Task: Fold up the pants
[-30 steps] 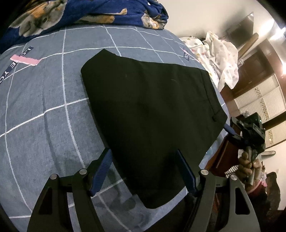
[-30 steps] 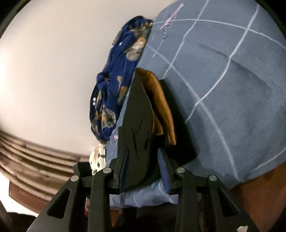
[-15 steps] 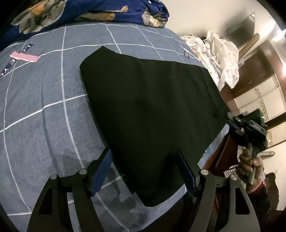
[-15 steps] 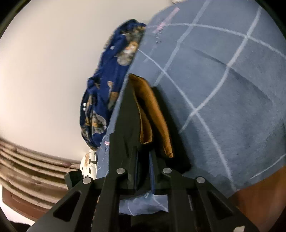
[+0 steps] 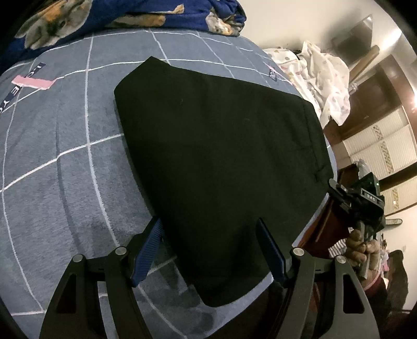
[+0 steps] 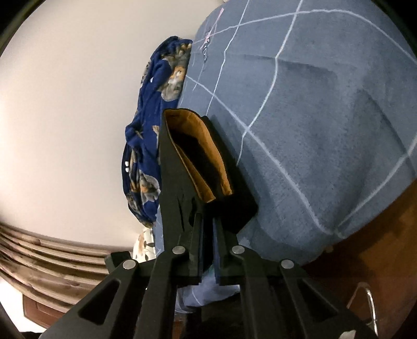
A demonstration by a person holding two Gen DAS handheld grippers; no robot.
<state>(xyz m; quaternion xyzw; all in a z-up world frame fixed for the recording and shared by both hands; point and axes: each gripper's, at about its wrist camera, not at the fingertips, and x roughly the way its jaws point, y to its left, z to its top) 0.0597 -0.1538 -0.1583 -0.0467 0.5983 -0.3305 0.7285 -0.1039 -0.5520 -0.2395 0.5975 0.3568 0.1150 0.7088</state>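
1. The black pants [image 5: 216,156] are lying folded and flat on the grey checked bedspread [image 5: 60,161], reaching from the middle of the bed to its near edge and its right edge.
2. The left gripper [image 5: 208,242] is hovering at the near edge of the bed with its blue-padded fingers [image 5: 147,247] spread wide, one on either side of the near end of the pants and gripping nothing.
3. The right gripper [image 6: 207,242] is sitting at the right edge of the bed, its fingers drawn narrow and pinching the waistband corner of the pants [image 6: 182,182].
4. In the right wrist view, the pinched layers are gaping open, showing an orange-brown lining [image 6: 206,146] inside the black cloth.
5. A blue blanket with an animal print [image 5: 117,15] is lying bunched along the far edge of the bed.
6. A white spotted cloth [image 5: 323,78] is lying heaped beyond the far right corner of the bed.
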